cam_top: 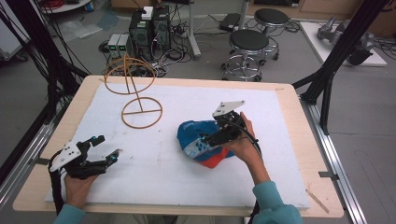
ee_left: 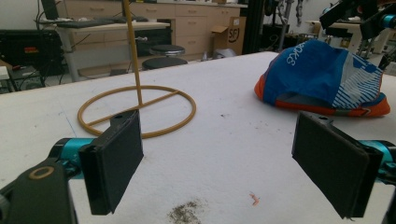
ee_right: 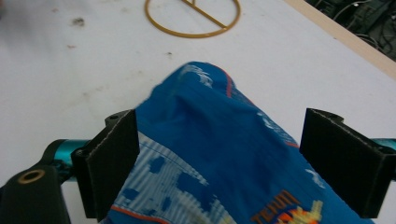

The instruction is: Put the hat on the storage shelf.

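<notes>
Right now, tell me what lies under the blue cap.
The blue cap rests on the white mat, its orange brim edge showing. Whatever lies beneath its crown is covered. The right hand-held gripper straddles it, open.

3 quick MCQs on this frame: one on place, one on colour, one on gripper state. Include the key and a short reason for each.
1. Where does the cap lie relative to the wire stand?
A. nearer the person and toward their right
B. hung on the stand
C. beyond the stand, by the far edge

2. What is the cap's main colour?
A. green
B. blue with orange trim
C. black

3. What state is the right hand-held gripper in?
A. shut on the cap
B. shut on nothing
C. open, with the cap between its jaws

Key: 1 A, as the high view shows the cap on the white mat near the right hand. 2 B, as seen in every view. 3 C, as the right gripper view shows the jaws spread wide on either side of the fabric.
</notes>
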Available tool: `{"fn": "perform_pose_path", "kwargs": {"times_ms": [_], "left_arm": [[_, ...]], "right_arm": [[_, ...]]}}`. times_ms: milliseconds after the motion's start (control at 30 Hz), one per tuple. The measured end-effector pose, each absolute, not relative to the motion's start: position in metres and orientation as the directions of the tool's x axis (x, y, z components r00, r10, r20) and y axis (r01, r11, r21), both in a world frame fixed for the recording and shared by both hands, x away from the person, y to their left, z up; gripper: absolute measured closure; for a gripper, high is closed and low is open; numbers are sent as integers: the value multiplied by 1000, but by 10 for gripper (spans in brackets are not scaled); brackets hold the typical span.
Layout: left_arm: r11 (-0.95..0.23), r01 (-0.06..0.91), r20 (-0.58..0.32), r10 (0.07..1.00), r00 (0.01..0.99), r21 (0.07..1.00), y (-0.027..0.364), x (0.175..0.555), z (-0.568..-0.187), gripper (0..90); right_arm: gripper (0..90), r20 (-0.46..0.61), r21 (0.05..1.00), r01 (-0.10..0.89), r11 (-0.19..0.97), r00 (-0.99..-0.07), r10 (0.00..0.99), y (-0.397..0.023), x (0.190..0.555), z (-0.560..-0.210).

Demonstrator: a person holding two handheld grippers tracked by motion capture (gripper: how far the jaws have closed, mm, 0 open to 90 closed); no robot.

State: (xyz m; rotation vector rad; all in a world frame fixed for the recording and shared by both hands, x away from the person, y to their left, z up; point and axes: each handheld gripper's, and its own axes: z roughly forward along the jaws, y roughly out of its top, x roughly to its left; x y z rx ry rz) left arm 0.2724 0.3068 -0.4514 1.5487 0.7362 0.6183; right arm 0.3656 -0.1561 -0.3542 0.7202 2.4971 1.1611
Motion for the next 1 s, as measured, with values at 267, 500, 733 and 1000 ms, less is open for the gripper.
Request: {"fn": "perform_pose_path", "kwargs": {"times_ms": [267, 500, 733, 1000], "left_arm": [[-51, 96, -25, 756, 654, 994, 307, 272, -451, 166], [-53, 95, -22, 757, 653, 994, 307, 272, -451, 168], [-50, 94, -23, 757, 652, 994, 306, 272, -452, 168], [-54, 90, -18, 756, 654, 994, 307, 271, -452, 168]], "right_arm": [[110, -83, 756, 321, 571, -818, 570, -174, 376, -359], [111, -129, 732, 290, 616, -830, 543, -181, 388, -372], [111, -108, 709, 304, 637, -845, 524, -180, 399, -387], [112, -96, 686, 329, 649, -844, 528, -181, 402, -407]]}}
